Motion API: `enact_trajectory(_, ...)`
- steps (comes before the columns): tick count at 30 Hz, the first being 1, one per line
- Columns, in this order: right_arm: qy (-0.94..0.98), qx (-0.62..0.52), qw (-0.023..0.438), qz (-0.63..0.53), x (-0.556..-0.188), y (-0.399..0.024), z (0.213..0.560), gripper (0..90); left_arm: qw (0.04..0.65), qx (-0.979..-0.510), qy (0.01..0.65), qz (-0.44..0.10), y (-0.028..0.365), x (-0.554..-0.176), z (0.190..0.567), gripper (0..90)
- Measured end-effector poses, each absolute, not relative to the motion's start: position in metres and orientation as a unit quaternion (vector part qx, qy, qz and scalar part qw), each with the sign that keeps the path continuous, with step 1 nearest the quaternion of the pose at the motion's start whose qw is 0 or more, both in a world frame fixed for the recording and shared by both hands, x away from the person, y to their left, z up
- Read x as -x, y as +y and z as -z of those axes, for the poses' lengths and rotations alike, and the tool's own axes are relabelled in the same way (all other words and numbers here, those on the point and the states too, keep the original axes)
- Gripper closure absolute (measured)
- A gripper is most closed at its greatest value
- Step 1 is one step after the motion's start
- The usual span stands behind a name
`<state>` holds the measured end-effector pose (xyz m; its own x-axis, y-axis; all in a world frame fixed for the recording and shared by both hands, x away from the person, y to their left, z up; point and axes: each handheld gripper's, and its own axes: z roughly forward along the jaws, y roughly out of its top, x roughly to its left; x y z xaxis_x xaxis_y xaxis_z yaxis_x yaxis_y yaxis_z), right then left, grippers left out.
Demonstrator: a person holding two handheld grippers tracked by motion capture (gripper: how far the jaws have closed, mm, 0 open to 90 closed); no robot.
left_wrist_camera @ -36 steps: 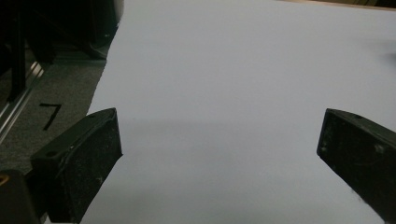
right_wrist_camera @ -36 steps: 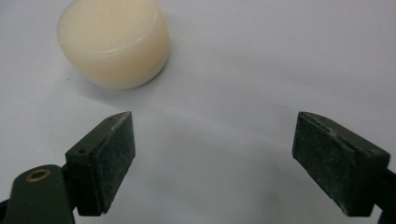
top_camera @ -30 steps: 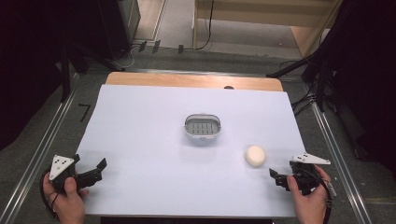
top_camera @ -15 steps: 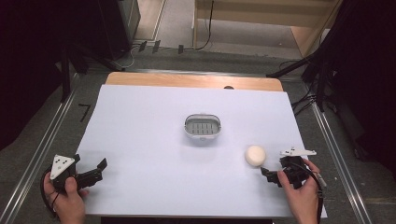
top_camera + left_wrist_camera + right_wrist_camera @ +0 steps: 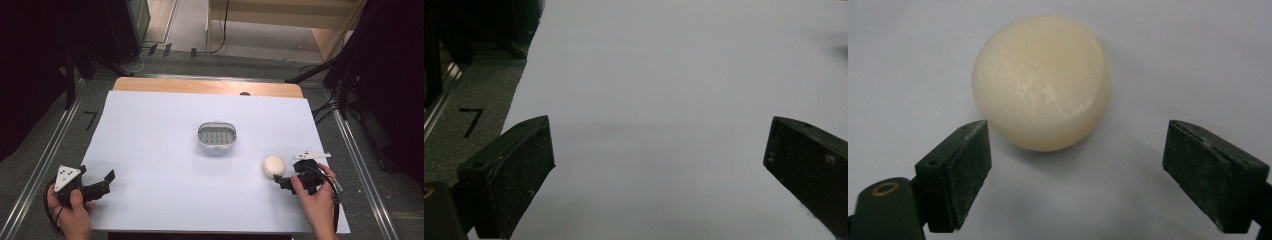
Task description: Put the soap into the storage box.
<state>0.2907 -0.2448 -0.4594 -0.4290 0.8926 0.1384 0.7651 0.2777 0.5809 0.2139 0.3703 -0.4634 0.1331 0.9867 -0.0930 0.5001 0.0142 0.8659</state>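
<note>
High view has the white table (image 5: 150,150) with a grey soap dish (image 5: 216,136) mid-table and the round soap (image 5: 274,166) near its right edge. Right gripper (image 5: 1075,170) sits just short of the soap, jaws just spread wide, nothing between them yet. Left gripper (image 5: 97,184) rests open, well apart.

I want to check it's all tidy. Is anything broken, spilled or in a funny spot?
Nothing stands out. The round cream-coloured soap bar lies whole on the white table cover, just ahead of the open right gripper. The small grey slotted dish sits upright and empty mid-table. No spills.
</note>
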Motion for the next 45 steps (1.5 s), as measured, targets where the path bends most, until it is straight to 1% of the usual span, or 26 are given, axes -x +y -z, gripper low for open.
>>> enact_trajectory(27, 0.803, -0.512, 0.086, -0.292, -0.311, -0.215, 0.460, 14.1, 0.403, -0.637, 0.585, -0.298, 0.370, -0.215, 0.464, 0.3)
enact_trajectory(35, 0.798, -0.522, 0.092, -0.287, -0.315, -0.210, 0.465, 17.1, 0.399, -0.640, 0.586, -0.297, 0.370, -0.215, 0.464, 0.3)
enact_trajectory(37, 0.797, -0.525, 0.095, -0.283, -0.316, -0.209, 0.466, 20.8, 0.399, -0.640, 0.586, -0.297, 0.370, -0.215, 0.464, 0.3)
enact_trajectory(40, 0.794, -0.529, 0.100, -0.283, -0.316, -0.208, 0.467, 23.9, 0.399, -0.640, 0.586, -0.297, 0.370, -0.215, 0.463, 0.3)
enact_trajectory(45, 0.795, -0.524, 0.098, -0.288, -0.316, -0.208, 0.467, 24.5, 0.399, -0.640, 0.586, -0.297, 0.370, -0.215, 0.464, 0.3)
